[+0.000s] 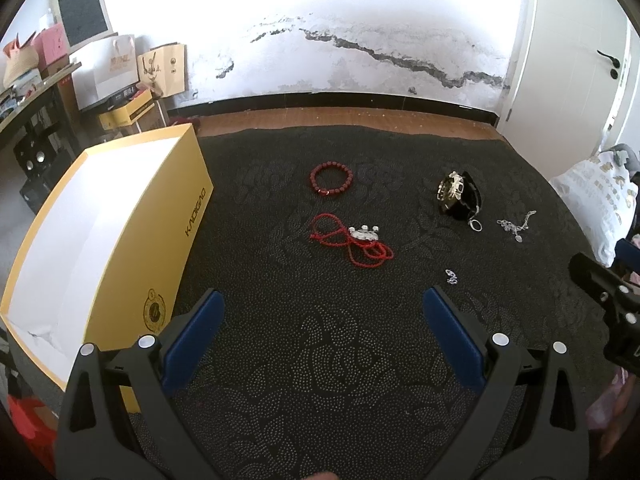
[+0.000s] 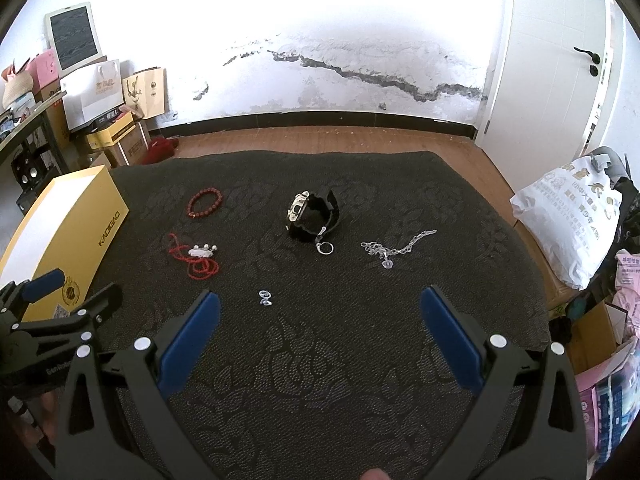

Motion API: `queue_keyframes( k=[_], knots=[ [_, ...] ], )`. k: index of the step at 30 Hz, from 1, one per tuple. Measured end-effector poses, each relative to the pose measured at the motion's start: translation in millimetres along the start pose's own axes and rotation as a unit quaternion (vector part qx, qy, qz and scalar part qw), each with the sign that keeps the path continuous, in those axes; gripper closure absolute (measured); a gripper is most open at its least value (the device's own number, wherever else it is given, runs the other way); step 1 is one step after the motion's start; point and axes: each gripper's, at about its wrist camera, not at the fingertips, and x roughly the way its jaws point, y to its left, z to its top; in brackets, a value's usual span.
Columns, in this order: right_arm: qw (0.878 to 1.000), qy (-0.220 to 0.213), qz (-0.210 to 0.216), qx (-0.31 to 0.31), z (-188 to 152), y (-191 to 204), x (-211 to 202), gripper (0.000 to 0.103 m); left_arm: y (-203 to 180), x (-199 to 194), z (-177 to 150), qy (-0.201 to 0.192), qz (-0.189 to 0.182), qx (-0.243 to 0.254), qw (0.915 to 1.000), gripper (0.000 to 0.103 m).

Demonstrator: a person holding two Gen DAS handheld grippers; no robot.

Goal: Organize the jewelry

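Note:
Jewelry lies spread on a dark patterned cloth (image 1: 320,360). A red bead bracelet (image 1: 331,179) (image 2: 205,202) lies farthest back. A red cord necklace with a silver pendant (image 1: 352,242) (image 2: 196,258) lies in front of it. A black watch (image 1: 458,196) (image 2: 314,212) has a small ring (image 1: 476,225) (image 2: 325,248) beside it. A silver chain (image 1: 516,226) (image 2: 394,250) and small silver earrings (image 1: 452,277) (image 2: 265,298) lie to the right. An open yellow box (image 1: 100,240) (image 2: 60,236) stands at the left. My left gripper (image 1: 324,304) and right gripper (image 2: 320,304) are both open and empty, above the cloth's near part.
The cloth's far edge meets a wooden floor (image 2: 320,140) and a white cracked wall. Cardboard boxes and paper bags (image 1: 120,76) are stacked at the back left. A white plastic bag (image 2: 572,216) sits at the right edge. A white door (image 2: 560,60) is at the back right.

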Motion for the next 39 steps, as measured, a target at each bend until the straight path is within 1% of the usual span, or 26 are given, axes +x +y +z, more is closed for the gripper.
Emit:
queue_keyframes(
  k=[4, 7, 10, 13, 15, 16, 20, 23, 26, 29, 30, 32, 33, 39],
  knots=[
    [1.0, -0.004, 0.0, 0.003, 2.6, -5.4, -2.3, 0.006, 2.0, 6.8, 2.0, 0.015, -0.003, -0.001, 0.9999, 0.006],
    [1.0, -0.003, 0.0, 0.006, 4.1, -8.2, 0.1, 0.006, 1.7, 9.6, 8.8, 0.01, 0.009, 0.0, 0.9999, 0.006],
    [1.0, -0.001, 0.0, 0.006, 8.0, -10.3, 5.5, 0.006, -3.1, 15.1, 19.2, 0.006, 0.007, 0.015, 0.9999, 0.006],
    [1.0, -0.002, 0.001, 0.011, 11.5, -15.5, 12.1, 0.006, -8.9, 27.2, 34.8, -0.001, 0.019, 0.029, 0.9994, 0.006],
    [1.0, -0.002, -0.001, 0.014, 11.9, -19.0, 16.5, 0.006, -10.1, 41.5, 50.2, -0.003, 0.021, 0.027, 0.9994, 0.006],
    [1.0, 0.003, 0.0, 0.016, 12.6, -20.9, 20.0, 0.006, -10.2, 52.0, 60.2, 0.0, 0.017, 0.02, 0.9997, 0.006],
    [1.0, 0.011, 0.002, 0.016, 13.4, -23.8, 29.0, 0.006, -11.3, 106.2, 94.4, 0.034, -0.016, -0.001, 0.9993, 0.006],
    [1.0, 0.015, 0.011, 0.017, 15.2, -24.0, 33.9, 0.006, -14.8, 160.7, 115.8, 0.057, -0.001, -0.003, 0.9984, 0.006],
    [1.0, 0.016, 0.017, 0.012, 16.1, -23.0, 37.3, 0.006, -18.3, 197.0, 120.7, 0.077, 0.022, 0.009, 0.9968, 0.006],
    [1.0, 0.018, 0.021, 0.01, 15.9, -22.5, 41.4, 0.006, -18.2, 226.2, 116.4, 0.104, 0.028, 0.007, 0.9942, 0.006],
    [1.0, 0.021, 0.023, 0.007, 15.9, -22.4, 43.1, 0.006, -18.3, 231.5, 114.5, 0.112, 0.024, 0.008, 0.9934, 0.006],
    [1.0, 0.019, 0.02, 0.004, 15.9, -23.1, 44.9, 0.006, -13.7, 232.4, 111.5, 0.1, 0.014, -0.007, 0.9949, 0.005],
    [1.0, 0.02, 0.017, 0.004, 15.7, -24.0, 46.1, 0.006, -14.8, 232.8, 111.4, 0.098, 0.016, 0.0, 0.995, 0.005],
    [0.999, 0.034, 0.006, 0.019, 14.3, -35.6, 66.3, 0.006, -13.5, 232.3, 108.0, 0.086, 0.017, -0.001, 0.9962, 0.005]
  ],
)
